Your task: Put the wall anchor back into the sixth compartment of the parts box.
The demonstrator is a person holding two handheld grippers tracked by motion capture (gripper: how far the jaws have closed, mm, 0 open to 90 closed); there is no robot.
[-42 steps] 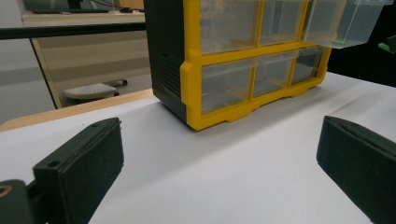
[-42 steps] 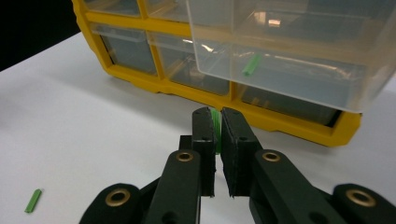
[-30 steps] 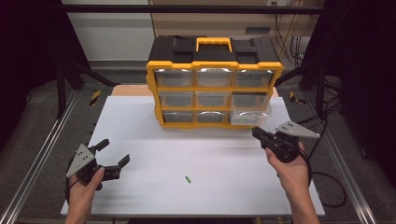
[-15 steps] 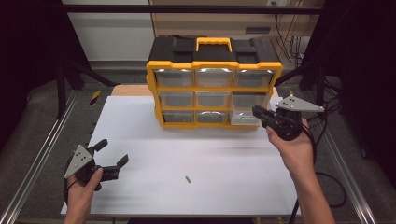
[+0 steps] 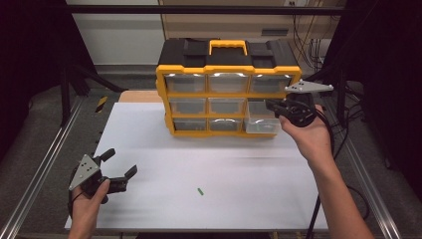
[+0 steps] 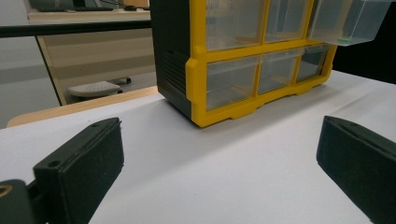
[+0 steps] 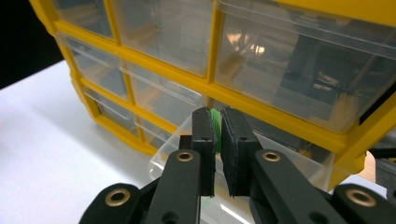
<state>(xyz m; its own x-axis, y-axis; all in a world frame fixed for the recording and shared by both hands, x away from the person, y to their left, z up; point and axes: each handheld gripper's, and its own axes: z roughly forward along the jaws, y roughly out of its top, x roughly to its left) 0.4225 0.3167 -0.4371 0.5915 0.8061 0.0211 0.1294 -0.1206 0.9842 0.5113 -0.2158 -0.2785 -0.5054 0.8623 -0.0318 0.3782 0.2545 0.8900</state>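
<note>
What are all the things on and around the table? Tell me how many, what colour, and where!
Drawer box: one, yellow frame with black top and clear drawers, at the back of the table.
Pulled-out drawer: one, clear, right column of the box, sticking out in front.
Green piece: one, pinched in the right tool above the open drawer.
Green piece on the table: one, small, lying near the front edge.
Table: one, white top.
Left tool: one, black, jaws wide apart, low at the front left.
Right tool: one, black, closed on the green piece.
Hands: two, one holding each tool.
</note>
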